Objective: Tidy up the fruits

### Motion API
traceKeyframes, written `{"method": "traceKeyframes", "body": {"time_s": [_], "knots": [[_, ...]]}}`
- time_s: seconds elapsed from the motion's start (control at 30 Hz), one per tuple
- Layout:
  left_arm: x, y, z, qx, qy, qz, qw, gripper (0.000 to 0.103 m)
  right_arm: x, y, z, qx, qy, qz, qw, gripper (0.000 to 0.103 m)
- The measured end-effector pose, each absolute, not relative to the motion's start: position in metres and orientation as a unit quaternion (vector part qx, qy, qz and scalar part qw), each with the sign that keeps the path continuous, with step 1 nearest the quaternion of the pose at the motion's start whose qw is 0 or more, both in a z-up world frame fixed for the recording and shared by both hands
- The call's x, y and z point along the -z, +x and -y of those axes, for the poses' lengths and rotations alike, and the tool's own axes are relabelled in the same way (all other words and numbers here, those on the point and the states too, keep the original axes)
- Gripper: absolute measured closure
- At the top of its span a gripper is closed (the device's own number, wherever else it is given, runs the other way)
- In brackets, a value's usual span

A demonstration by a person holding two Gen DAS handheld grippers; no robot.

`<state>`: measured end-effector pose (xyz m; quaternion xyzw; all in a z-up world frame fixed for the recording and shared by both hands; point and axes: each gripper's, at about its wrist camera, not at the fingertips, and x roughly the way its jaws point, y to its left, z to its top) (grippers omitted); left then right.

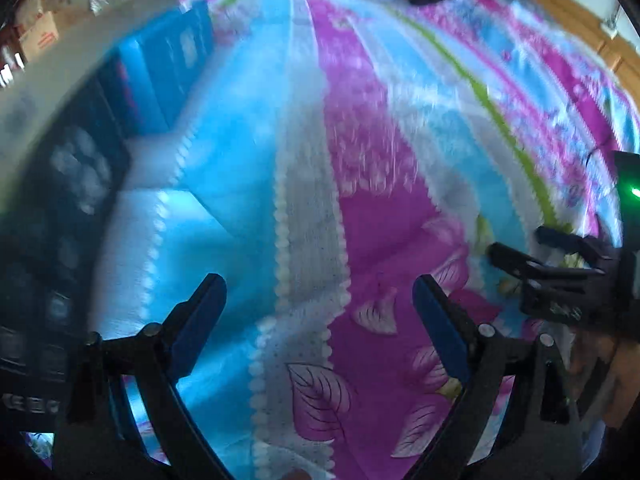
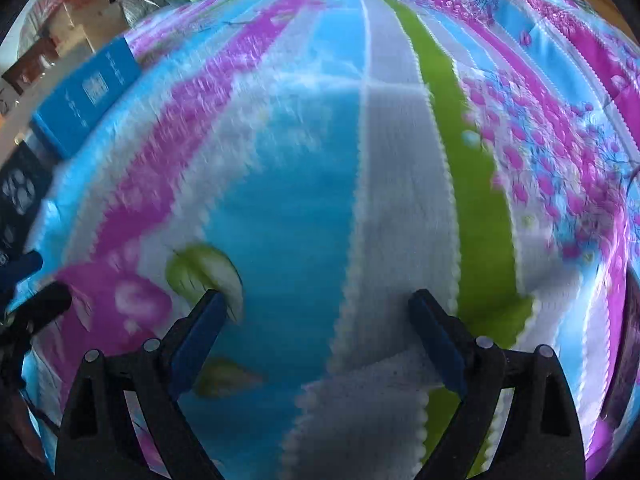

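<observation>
Left gripper (image 1: 320, 304) and right gripper (image 2: 316, 318) alike — black plastic arms, blue pads, silver pivot pins — a green light glowing on the right one's body.

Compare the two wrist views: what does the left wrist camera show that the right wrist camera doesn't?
Left wrist only: the right gripper seen from the side, beside a green light, and a dark box.

Right wrist only: a broad green stripe and a green leaf print near its left finger.

Both: the striped floral bedspread, a blue box at its left edge, open empty jaws, and no fruit.
</observation>
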<state>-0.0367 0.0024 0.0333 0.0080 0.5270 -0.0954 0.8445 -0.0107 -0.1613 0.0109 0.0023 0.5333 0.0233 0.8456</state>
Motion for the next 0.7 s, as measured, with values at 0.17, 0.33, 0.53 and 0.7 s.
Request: {"method": "traceKeyframes", "body": {"time_s": [0.17, 0.33, 0.53, 0.7], "knots": [[-0.028, -0.097, 0.013, 0.122, 0.085, -0.526, 0.837, 0.009, -0.016, -0.076, 0.156, -0.028, -0.048, -0.554, 0.83, 0.007], [-0.026, -0.178, 0.04, 0.204, 0.12, -0.525, 0.818, 0.009, -0.02, -0.139, 0.154, -0.03, -0.06, -0.558, 0.827, 0.003], [-0.052, -0.227, 0.036, 0.289, 0.076, -0.532, 0.792, 0.025, -0.028, -0.18, 0.161, -0.063, -0.038, -0.579, 0.812, 0.004], [-0.102, -0.193, 0.026, 0.251, 0.047, -0.449, 0.856, 0.024, -0.072, -0.172, 0.163, -0.078, -0.018, -0.488, 0.869, 0.002]]}}
